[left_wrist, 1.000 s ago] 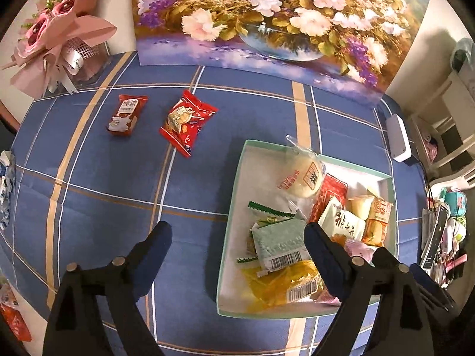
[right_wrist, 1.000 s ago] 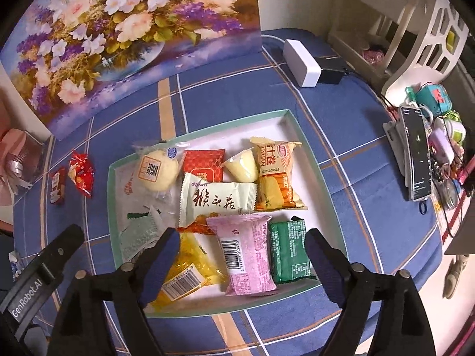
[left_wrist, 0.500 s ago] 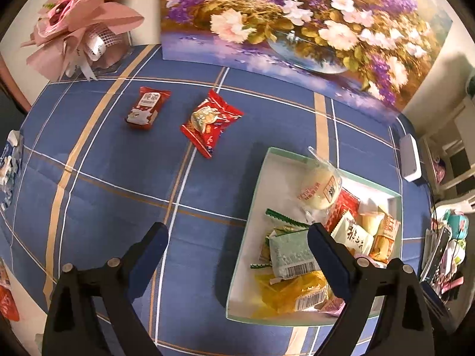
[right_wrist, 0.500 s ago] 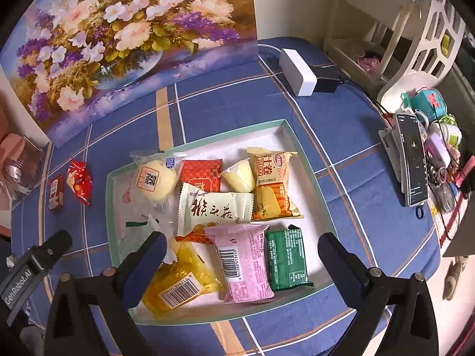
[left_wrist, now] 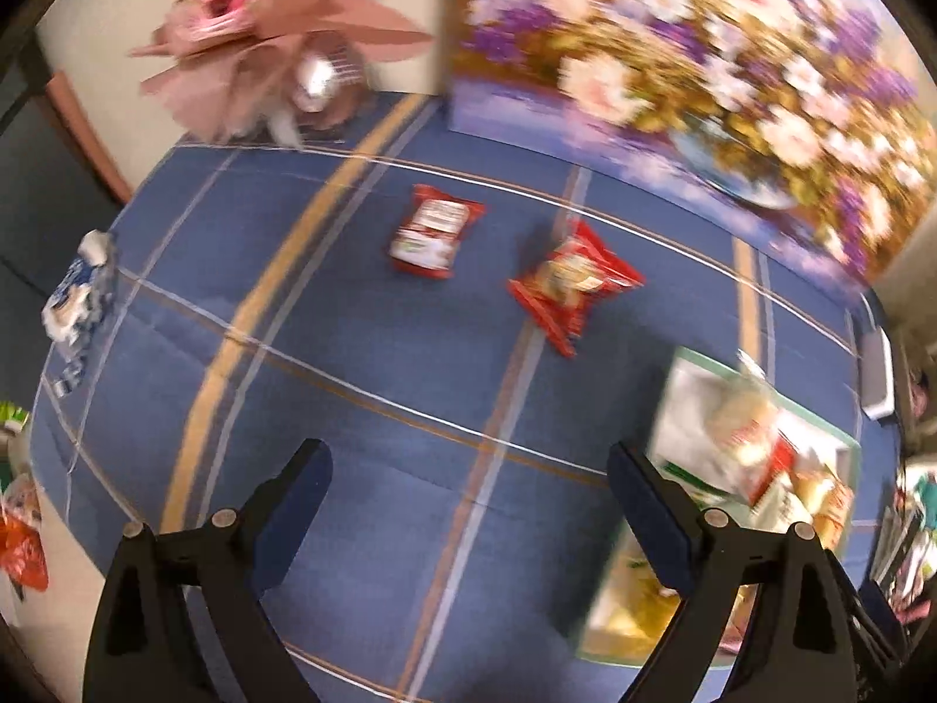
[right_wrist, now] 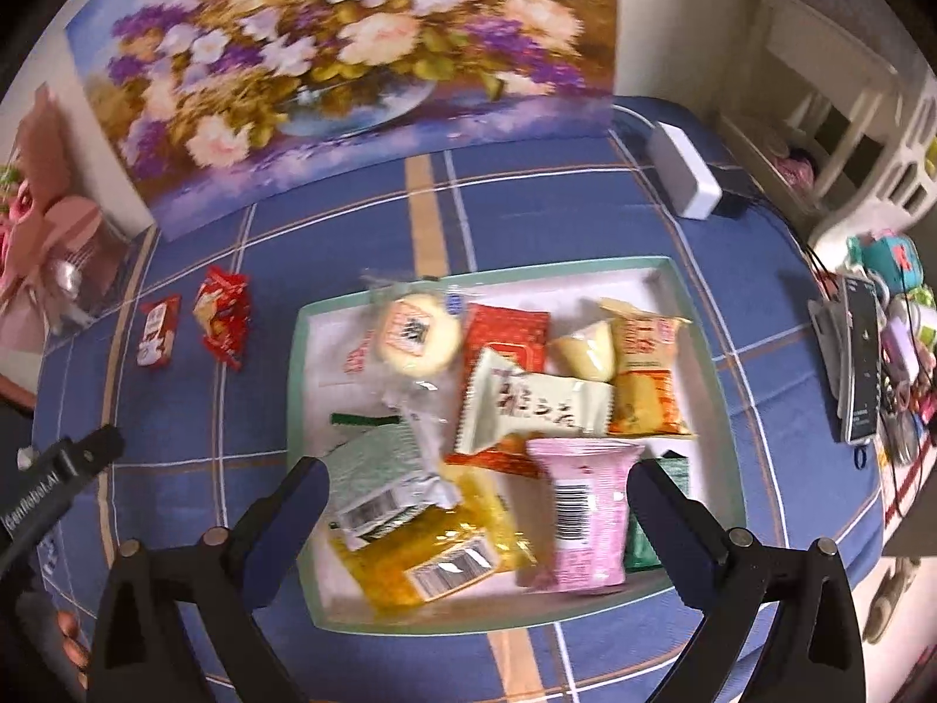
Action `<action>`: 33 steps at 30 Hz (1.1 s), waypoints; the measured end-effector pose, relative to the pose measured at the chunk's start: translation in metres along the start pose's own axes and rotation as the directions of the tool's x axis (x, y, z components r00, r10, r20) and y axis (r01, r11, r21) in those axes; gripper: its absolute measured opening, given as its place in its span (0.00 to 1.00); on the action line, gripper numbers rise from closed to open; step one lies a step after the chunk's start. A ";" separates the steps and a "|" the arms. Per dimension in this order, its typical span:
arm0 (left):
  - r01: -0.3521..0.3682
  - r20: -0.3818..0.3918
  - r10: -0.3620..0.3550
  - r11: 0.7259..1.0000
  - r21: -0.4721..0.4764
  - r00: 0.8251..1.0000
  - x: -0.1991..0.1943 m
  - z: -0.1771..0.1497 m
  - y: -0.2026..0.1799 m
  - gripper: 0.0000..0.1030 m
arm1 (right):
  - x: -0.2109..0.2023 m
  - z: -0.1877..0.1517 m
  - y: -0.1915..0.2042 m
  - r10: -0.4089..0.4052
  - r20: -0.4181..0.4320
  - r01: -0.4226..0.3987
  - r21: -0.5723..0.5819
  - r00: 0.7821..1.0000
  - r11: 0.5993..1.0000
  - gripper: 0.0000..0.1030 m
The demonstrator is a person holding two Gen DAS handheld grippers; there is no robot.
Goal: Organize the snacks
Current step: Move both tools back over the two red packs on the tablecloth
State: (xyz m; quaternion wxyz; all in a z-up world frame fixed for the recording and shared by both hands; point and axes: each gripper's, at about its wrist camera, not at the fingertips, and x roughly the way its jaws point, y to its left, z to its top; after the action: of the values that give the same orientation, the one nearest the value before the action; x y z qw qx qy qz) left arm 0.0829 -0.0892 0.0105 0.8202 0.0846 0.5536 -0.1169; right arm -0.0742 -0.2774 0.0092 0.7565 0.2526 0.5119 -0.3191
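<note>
Left wrist view swung leftward, tray (left_wrist: 679,404) now rightmost, left tongs (left_wrist: 468,468) wider

Warm indoor light falls evenly. The left wrist view is smeared with motion blur, worst at the flower painting (left_wrist: 703,58) beyond the gripper. The right wrist view is sharper. Both bend strongly toward dark corners.

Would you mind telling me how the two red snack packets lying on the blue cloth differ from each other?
The left red packet is smaller and blockier, with a big white label; the right red packet is larger and flatter, with crimped ends and a yellowish picture. The left one lies farther from the tray; the right one lies nearer it. Both are red, lie flat on the cloth outside the tray, and touch no gripper.
</note>
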 end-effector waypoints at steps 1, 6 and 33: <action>-0.007 0.001 0.007 1.000 -0.012 1.000 0.000 0.001 0.006 0.92 | 0.001 -0.001 0.006 0.005 -0.001 -0.005 -0.009 1.000 1.000 1.00; -0.021 0.005 0.021 0.997 -0.076 1.000 0.000 0.007 0.037 0.92 | 0.004 -0.003 0.032 0.025 -0.012 -0.025 -0.046 1.000 0.999 1.00; -0.065 -0.018 0.062 0.957 -0.281 0.998 0.018 0.024 0.132 0.92 | 0.044 -0.016 0.134 0.091 -0.069 -0.101 -0.157 0.993 0.982 1.00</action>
State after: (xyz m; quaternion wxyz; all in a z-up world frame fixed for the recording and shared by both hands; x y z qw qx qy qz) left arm 0.1484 0.0296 0.0034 0.8247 -0.0148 0.5652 -0.0102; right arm 0.0268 -0.1863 -0.0298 0.7729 0.2252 0.5460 -0.2320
